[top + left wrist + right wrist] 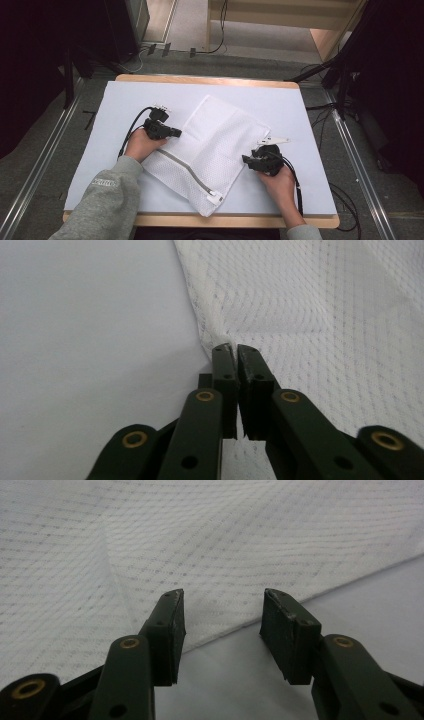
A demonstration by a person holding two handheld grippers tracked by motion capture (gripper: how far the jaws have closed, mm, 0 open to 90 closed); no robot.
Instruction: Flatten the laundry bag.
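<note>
On the table (90, 165), the left gripper (235, 351) has pinched the left edge of the white mesh laundry bag (212, 150) lying mid-table toward the near edge, while the right gripper (222, 611), jaws apart and empty, probably next closes on the bag's right edge.

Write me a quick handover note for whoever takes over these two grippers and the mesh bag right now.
Left gripper: shut on the left edge of the white mesh zippered laundry bag, fabric pinched between its pads.
Right gripper: jaws open, at the bag's right edge, gripping nothing.
Bag: lies flat and slantwise on the white table cover, its grey zipper toward the near edge.
Done: left edge gripped.
Left: probably close the right gripper on its edge, then handle the bag with both.
</note>
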